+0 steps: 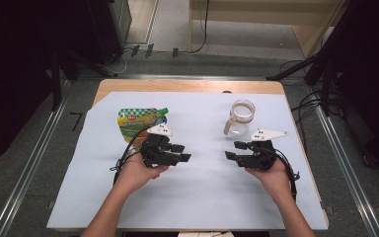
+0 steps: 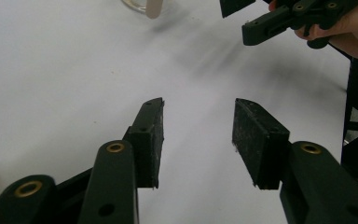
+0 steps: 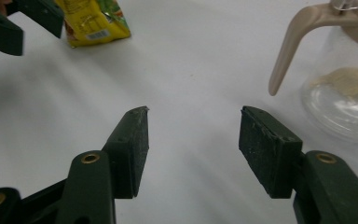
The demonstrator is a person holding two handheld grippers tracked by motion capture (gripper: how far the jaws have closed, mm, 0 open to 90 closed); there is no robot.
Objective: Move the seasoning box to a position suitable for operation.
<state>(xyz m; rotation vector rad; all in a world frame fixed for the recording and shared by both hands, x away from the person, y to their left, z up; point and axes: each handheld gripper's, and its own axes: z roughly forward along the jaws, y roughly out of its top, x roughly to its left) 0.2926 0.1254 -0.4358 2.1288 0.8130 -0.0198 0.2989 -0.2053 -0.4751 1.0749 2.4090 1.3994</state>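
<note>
Black pads of the left claw [image 1: 183,152] stand spread over bare white sheet [image 1: 202,192], gripping nothing; the right claw [image 1: 233,150] faces it, likewise spread and empty. Both hands hold their claws level, tips toward each other, with open sheet between them. Behind the left claw lies a yellow-green pouch [image 1: 137,123], its lower part hidden by the claw's body. Beyond the right claw stands a glass jug [image 1: 240,118] with a beige handle, cut off in the right gripper view. Wooden desk [image 1: 187,86] edge shows past the sheet.
</note>
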